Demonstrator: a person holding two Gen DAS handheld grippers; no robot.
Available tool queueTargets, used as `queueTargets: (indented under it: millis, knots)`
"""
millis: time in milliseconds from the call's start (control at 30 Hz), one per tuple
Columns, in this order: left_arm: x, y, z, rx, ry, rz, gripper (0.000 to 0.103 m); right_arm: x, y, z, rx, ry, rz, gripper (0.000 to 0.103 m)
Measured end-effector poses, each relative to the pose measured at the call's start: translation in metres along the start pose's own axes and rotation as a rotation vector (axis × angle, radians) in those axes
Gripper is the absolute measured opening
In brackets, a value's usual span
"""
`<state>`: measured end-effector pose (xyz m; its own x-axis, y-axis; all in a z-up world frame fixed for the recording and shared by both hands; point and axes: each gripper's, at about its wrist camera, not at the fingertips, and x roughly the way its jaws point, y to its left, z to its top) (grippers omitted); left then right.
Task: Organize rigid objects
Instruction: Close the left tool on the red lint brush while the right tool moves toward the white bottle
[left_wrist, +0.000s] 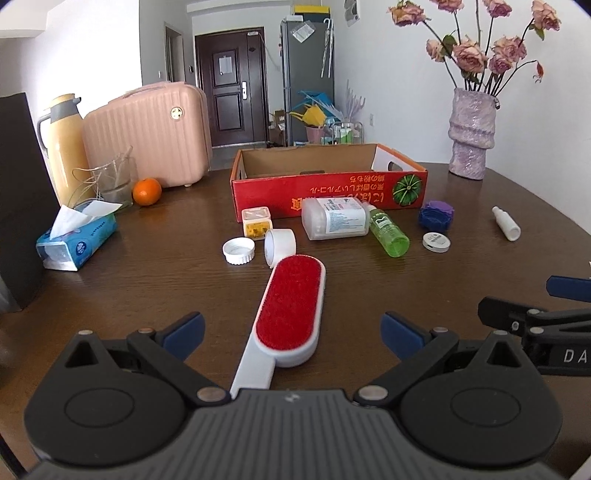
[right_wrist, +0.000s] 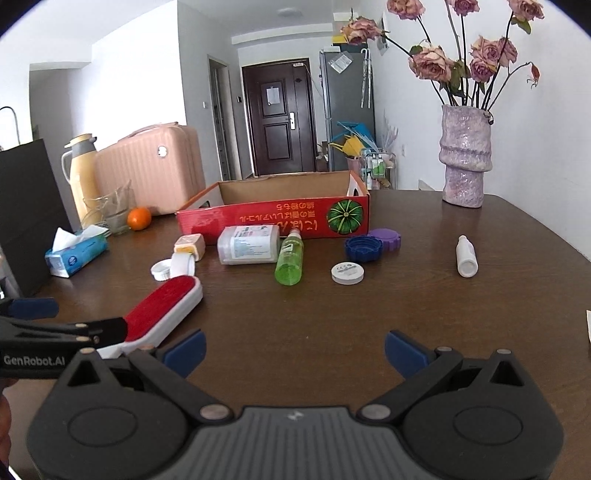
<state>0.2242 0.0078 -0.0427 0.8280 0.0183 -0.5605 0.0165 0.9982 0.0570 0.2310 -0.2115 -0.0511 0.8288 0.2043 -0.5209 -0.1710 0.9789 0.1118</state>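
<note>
Lint brush (left_wrist: 290, 310) lying flat on brown table (left_wrist: 166, 288), red pad up, long axis running near-to-far, white handle pointing back toward left gripper (left_wrist: 291, 332), whose jaws are gaping wide either side, gripping nothing. Right gripper (right_wrist: 293, 350) hovering alongside, equally wide, empty. Beyond, green bottle (left_wrist: 388, 234) lying before red cardboard box (left_wrist: 328, 188).
</note>
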Motion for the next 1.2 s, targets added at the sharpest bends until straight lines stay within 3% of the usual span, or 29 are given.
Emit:
queueTargets:
  millis: [333, 733, 867, 1000, 1200]
  knots:
    - [0.040, 0.008, 0.015, 0.003, 0.066, -0.001, 0.103, 0.035, -0.003, 0.017, 0.002, 0.021, -0.019, 0.103]
    - [0.090, 0.008, 0.018, 0.008, 0.210, -0.004, 0.103, 0.063, -0.016, 0.019, 0.035, 0.053, -0.042, 0.103]
    - [0.095, 0.008, 0.017, 0.010, 0.227, -0.010, 0.094, 0.069, -0.019, 0.017, 0.046, 0.068, -0.045, 0.103]
    - [0.100, 0.010, 0.015, -0.004, 0.266, -0.033, 0.070, 0.071, -0.020, 0.017, 0.054, 0.073, -0.045, 0.103]
    - [0.101, 0.011, 0.015, -0.018, 0.262, -0.046, 0.060, 0.073, -0.021, 0.016, 0.062, 0.078, -0.046, 0.103]
